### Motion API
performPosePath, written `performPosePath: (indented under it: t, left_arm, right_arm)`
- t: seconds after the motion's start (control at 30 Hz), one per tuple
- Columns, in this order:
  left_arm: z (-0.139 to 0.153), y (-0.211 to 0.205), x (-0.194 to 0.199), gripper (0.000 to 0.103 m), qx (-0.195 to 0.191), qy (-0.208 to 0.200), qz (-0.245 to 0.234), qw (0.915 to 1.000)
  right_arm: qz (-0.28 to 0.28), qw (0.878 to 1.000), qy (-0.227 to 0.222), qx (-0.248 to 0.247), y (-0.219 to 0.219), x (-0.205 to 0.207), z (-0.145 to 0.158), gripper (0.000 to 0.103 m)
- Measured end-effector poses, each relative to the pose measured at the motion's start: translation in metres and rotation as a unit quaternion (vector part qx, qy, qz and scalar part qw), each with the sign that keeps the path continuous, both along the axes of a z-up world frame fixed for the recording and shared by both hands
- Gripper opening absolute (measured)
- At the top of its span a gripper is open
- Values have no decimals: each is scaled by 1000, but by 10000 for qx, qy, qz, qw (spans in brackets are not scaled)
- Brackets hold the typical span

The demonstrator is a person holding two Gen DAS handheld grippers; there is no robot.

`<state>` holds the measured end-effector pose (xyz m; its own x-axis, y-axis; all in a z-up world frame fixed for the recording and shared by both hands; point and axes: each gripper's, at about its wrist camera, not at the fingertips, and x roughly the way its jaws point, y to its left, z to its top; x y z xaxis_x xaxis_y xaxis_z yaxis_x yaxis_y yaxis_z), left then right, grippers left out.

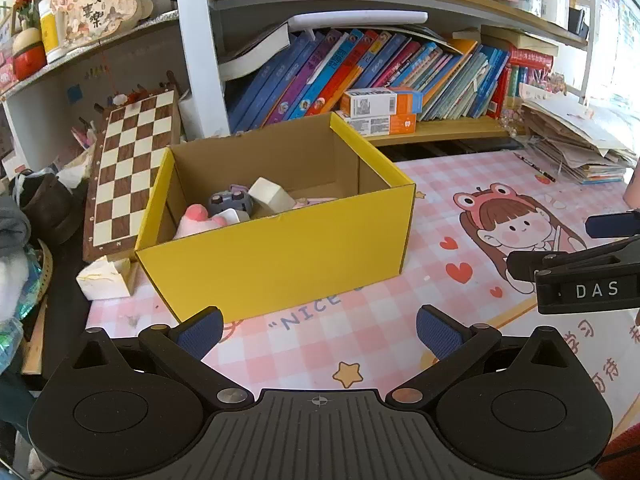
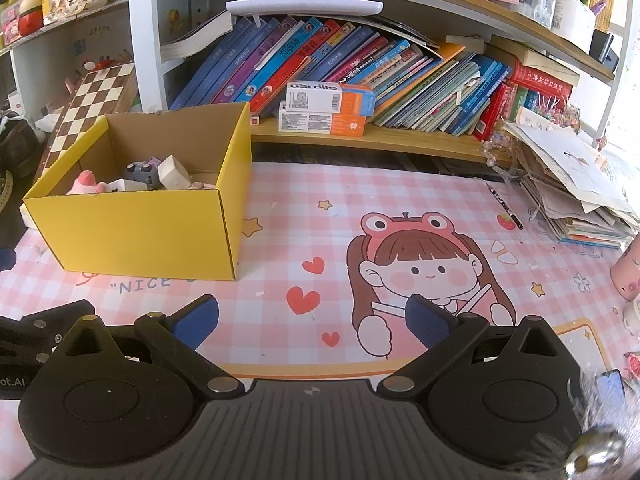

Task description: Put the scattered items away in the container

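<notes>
A yellow cardboard box (image 1: 280,256) (image 2: 136,232) stands open on the pink checked mat. Inside it lie a pink plush toy (image 1: 196,220) (image 2: 86,182), a grey-purple toy (image 1: 230,200) (image 2: 140,172) and a white block (image 1: 270,196) (image 2: 174,172). My left gripper (image 1: 320,332) hovers just in front of the box, open, with nothing between its fingers. My right gripper (image 2: 312,322) stands open over the cartoon girl on the mat (image 2: 420,272), to the right of the box, holding nothing. In the left wrist view the right gripper's body (image 1: 580,276) shows at the right edge.
A chessboard (image 1: 128,168) leans left of the box, with a white wedge-shaped block (image 1: 104,278) at its foot. Behind stands a bookshelf (image 2: 360,64) with orange-and-white cartons (image 2: 324,110). A pile of papers (image 2: 568,184), a pen (image 2: 506,206) and a pink cup (image 2: 628,276) lie at the right.
</notes>
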<state>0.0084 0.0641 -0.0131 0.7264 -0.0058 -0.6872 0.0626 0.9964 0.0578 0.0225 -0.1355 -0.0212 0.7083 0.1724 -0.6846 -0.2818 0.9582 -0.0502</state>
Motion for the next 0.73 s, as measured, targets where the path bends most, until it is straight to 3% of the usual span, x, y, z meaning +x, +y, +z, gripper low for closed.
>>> performPosePath:
  t: [0.73]
  left_arm:
    - [1, -2, -2, 103, -8, -28, 21, 10000]
  right_arm:
    - [47, 10000, 46, -13, 1, -1, -2, 101]
